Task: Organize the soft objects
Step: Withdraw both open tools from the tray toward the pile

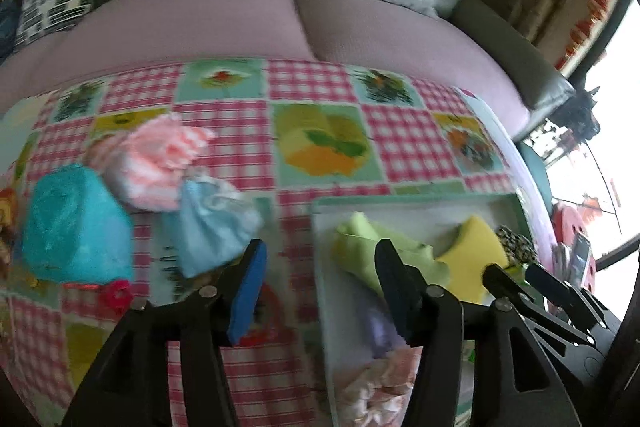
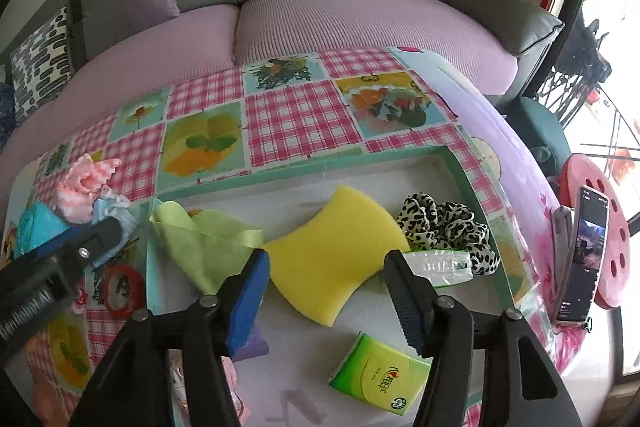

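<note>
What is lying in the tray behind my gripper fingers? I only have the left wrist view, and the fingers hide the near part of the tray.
Observer: A green tissue pack lies flat in the tray, nearer the camera than the yellow sponge and apart from it.
Operator: Is anything next to the spotted thing past the sponge?
Observer: Yes. That is a leopard-print scrunchie, and a small clear packet lies against its near side.
</note>
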